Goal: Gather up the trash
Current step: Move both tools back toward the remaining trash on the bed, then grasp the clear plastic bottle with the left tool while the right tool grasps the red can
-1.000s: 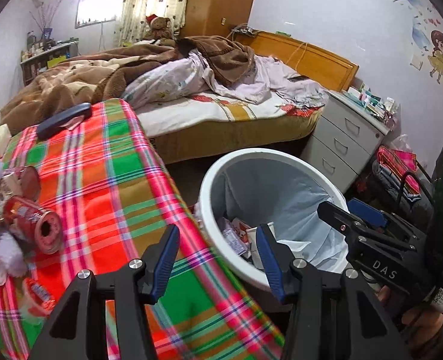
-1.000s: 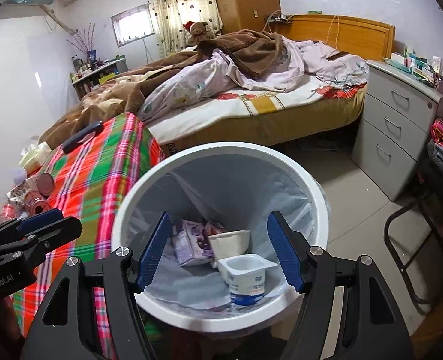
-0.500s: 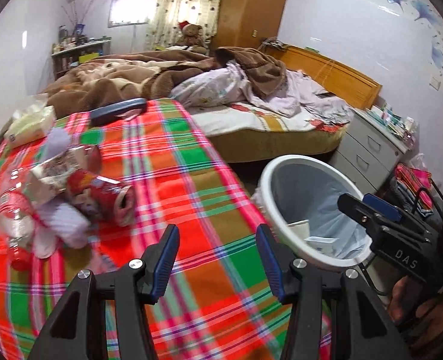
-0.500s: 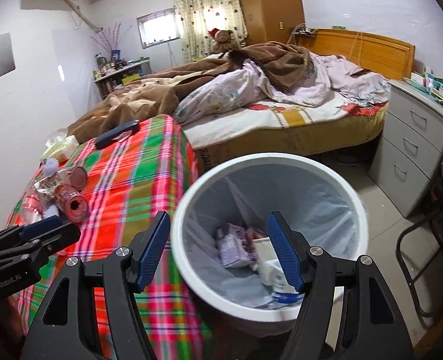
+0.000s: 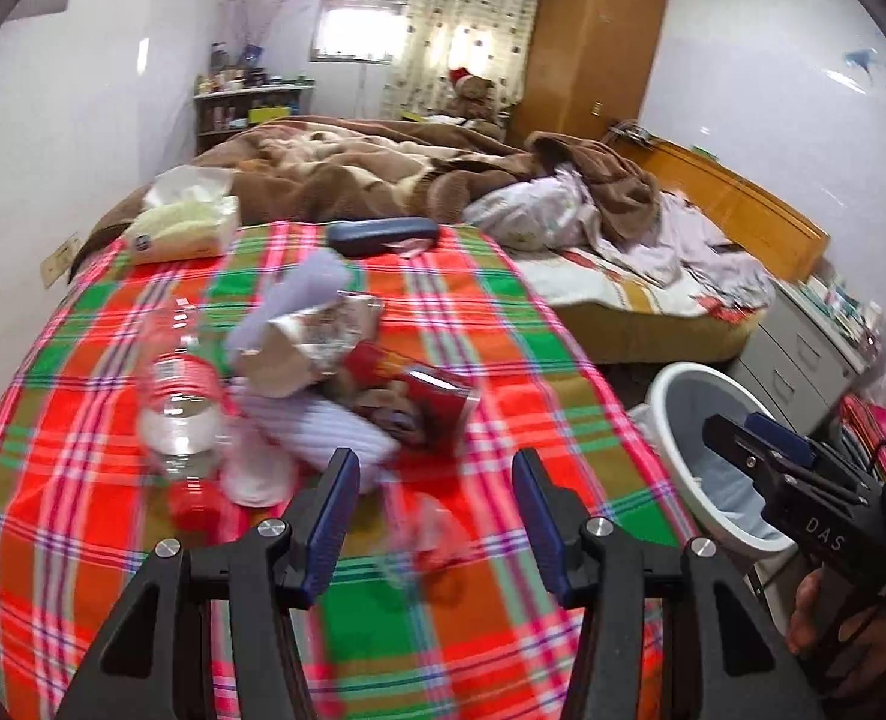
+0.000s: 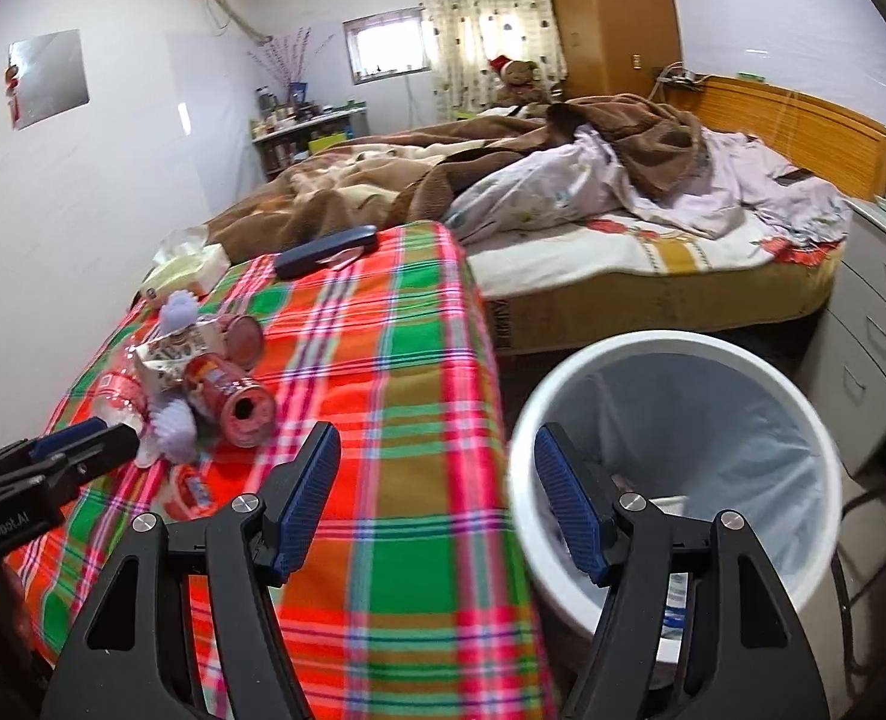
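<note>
A pile of trash lies on the plaid tablecloth (image 5: 490, 648): a clear plastic bottle (image 5: 182, 414), a red can (image 5: 419, 399), crumpled wrappers (image 5: 317, 330) and lilac paper cups (image 5: 317, 426). My left gripper (image 5: 434, 510) is open and empty, just in front of the pile. My right gripper (image 6: 437, 498) is open and empty, over the table's edge beside the white bin (image 6: 670, 354), which holds some trash. The pile also shows in the right wrist view, with the red can (image 6: 230, 396) lying on its side.
A dark case (image 5: 383, 234) and a tissue pack (image 5: 185, 225) lie at the table's far end. An unmade bed (image 6: 562, 192) stands behind, a grey drawer unit (image 6: 880, 312) to the right of the bin.
My left gripper has swung left from the bin to face the trash pile on the table. My right gripper has pulled left off the bin toward the table's edge. Both stay open.
</note>
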Action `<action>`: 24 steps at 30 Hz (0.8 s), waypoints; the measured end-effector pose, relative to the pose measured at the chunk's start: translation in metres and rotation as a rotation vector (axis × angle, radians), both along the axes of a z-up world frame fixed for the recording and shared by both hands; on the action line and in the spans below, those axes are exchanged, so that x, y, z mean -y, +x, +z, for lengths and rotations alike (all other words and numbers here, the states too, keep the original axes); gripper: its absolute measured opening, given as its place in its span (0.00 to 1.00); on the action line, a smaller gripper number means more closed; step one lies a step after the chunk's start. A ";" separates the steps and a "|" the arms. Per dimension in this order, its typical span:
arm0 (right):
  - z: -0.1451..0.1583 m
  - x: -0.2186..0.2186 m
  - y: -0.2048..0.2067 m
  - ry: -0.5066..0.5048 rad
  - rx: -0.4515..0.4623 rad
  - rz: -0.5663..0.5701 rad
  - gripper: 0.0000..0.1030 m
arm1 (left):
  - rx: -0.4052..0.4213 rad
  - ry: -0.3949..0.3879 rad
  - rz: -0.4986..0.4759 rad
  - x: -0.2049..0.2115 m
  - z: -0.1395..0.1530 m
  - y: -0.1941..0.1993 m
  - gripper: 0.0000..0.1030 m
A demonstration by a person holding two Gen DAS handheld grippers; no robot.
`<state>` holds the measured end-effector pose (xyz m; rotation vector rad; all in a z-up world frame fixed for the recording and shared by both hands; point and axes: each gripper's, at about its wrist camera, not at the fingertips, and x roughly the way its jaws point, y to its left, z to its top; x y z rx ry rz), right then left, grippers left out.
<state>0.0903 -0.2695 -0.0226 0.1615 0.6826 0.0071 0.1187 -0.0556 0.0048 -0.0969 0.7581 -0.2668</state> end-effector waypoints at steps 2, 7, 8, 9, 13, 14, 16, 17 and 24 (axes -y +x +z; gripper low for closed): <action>-0.001 -0.006 0.004 0.001 -0.004 0.015 0.67 | -0.012 -0.019 0.041 -0.018 -0.002 0.003 0.56; -0.001 -0.026 0.016 0.003 -0.011 0.076 0.67 | -0.041 -0.041 0.104 -0.054 -0.009 0.013 0.64; -0.001 -0.032 0.019 -0.004 -0.011 0.092 0.67 | -0.045 -0.038 0.111 -0.058 -0.010 0.015 0.64; -0.001 -0.037 0.022 -0.009 -0.011 0.104 0.67 | -0.053 -0.037 0.127 -0.066 -0.012 0.018 0.64; -0.003 -0.055 0.039 -0.012 -0.023 0.152 0.67 | -0.067 -0.050 0.174 -0.087 -0.016 0.027 0.64; -0.005 -0.059 0.043 -0.009 -0.031 0.163 0.67 | -0.074 -0.052 0.187 -0.094 -0.018 0.030 0.65; -0.006 -0.067 0.049 -0.007 -0.038 0.189 0.67 | -0.085 -0.050 0.207 -0.103 -0.020 0.036 0.66; -0.008 -0.072 0.054 -0.005 -0.044 0.208 0.67 | -0.092 -0.046 0.216 -0.107 -0.021 0.040 0.66; -0.016 -0.094 0.080 0.017 -0.089 0.287 0.67 | -0.147 -0.108 0.227 -0.133 -0.030 0.071 0.67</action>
